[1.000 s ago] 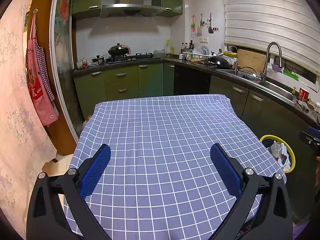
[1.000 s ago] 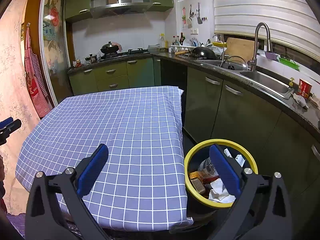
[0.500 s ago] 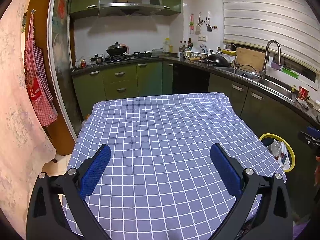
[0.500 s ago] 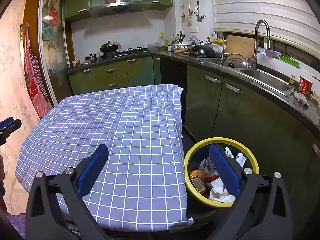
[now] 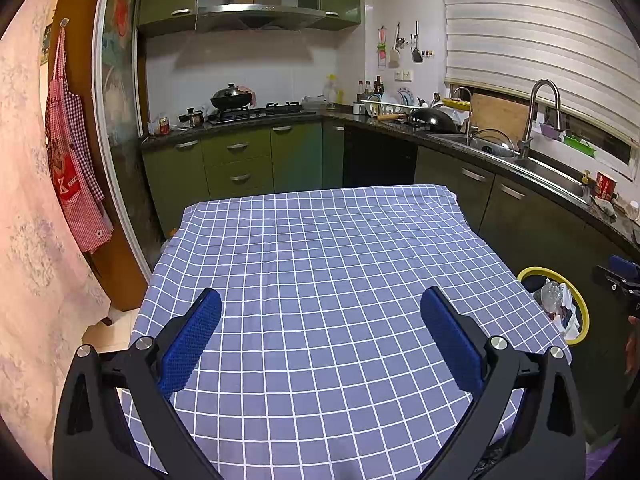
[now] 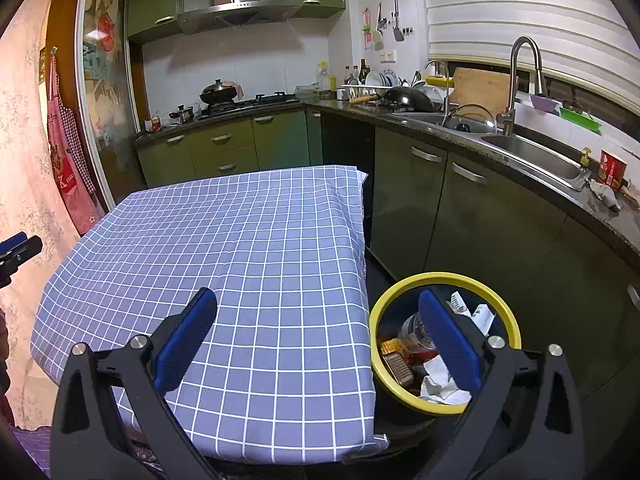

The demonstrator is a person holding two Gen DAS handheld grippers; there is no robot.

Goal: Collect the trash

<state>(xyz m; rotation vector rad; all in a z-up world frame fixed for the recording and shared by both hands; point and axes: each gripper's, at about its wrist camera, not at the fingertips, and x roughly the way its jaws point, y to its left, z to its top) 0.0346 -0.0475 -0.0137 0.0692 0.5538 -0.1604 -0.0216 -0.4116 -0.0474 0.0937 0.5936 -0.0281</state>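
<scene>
Both claws hang with jaws spread wide and nothing between them: the left claw [image 5: 320, 312] over the middle of the checked tablecloth [image 5: 320, 272] on the worktop, the right claw [image 6: 318, 310] at the cloth's right edge, partly above the yellow-rimmed trash bin [image 6: 400, 292] on the floor just beside the worktop; the cloth shows no litter, so collecting looks finished or nearly so; the next move calls for spotting any leftover piece elsewhere; the bin holds a clear plastic bottle [image 6: 412, 330], crumpled white paper [image 6: 440, 380], a snack packet [image 6: 396, 358] and paper slips [image 6: 480, 316].
</scene>
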